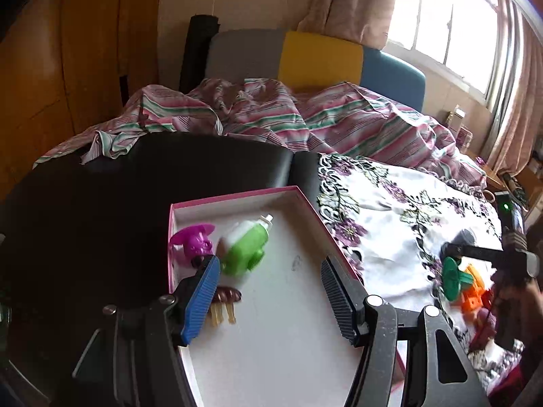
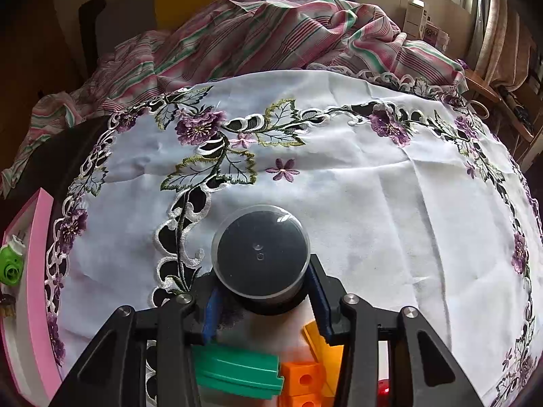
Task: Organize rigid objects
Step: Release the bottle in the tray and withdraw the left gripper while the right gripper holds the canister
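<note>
Right wrist view: the right gripper (image 2: 263,300) is clamping the black round jar (image 2: 260,261) by its sides above the embroidered cloth (image 2: 373,203) (smooth, rigid plastic, probably light and slippery). The left gripper (image 1: 269,296) is hovering with jaws wide and empty over the pink-rimmed box (image 1: 234,195).

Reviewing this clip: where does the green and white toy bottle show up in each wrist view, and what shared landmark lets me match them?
Left wrist: green and white toy bottle lies inside the pink-rimmed box, upper left part, beside a purple toy.
Right wrist: only part of it shows, at the far left edge, behind the box's pink wall.
Shared landmark: the floral embroidered cloth.
</note>
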`<state>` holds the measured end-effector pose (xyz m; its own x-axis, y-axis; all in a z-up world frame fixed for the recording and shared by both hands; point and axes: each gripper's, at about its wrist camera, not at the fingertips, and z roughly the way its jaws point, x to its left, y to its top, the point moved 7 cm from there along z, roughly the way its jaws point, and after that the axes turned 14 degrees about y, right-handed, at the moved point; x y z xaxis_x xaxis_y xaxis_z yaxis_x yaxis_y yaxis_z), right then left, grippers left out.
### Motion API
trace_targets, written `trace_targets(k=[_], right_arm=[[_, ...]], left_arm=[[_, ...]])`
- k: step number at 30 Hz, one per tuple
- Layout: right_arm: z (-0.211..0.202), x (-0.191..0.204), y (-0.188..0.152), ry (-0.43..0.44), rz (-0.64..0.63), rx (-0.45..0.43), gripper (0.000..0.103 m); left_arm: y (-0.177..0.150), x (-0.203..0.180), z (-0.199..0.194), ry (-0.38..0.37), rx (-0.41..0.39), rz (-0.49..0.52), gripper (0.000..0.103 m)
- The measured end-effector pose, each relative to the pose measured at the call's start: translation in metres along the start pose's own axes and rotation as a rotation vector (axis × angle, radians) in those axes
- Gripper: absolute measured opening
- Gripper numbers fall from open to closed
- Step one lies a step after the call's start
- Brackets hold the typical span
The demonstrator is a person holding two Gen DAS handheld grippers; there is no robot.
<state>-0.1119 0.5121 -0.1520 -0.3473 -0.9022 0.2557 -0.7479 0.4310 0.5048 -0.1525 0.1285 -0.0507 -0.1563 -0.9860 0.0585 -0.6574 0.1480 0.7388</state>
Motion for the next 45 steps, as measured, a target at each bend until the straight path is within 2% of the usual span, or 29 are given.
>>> trace_targets(k=[12, 23, 28, 34, 38, 45], right_arm=[[0.002, 0.004, -0.003, -0.001, -0.023, 0.008, 0.044], [-0.002, 0.0, 0.0, -0.003, -0.006, -0.01, 0.044], [-0.011, 0.0, 0.005, 0.01, 0.008, -0.048, 0.044], [-0.029, 0.008, 0.013, 0.07, 0.013, -0.117, 0.044], [-0.038, 0.02, 0.018, 0.147, 0.005, -0.153, 0.044], [-0.034, 0.043, 0.014, 0.252, -0.038, -0.121, 0.044]], left_arm=[[-0.029, 0.001, -0.017, 0.015, 0.025, 0.023, 0.063], [-0.036, 0.001, -0.015, 0.013, 0.044, 0.031, 0.063], [-0.036, 0.002, -0.016, 0.017, 0.044, 0.035, 0.063], [-0.041, 0.004, -0.017, 0.026, 0.049, 0.046, 0.063], [-0.046, 0.008, -0.016, 0.035, 0.059, 0.05, 0.064], [-0.052, 0.023, -0.019, 0.058, 0.056, 0.033, 0.064]])
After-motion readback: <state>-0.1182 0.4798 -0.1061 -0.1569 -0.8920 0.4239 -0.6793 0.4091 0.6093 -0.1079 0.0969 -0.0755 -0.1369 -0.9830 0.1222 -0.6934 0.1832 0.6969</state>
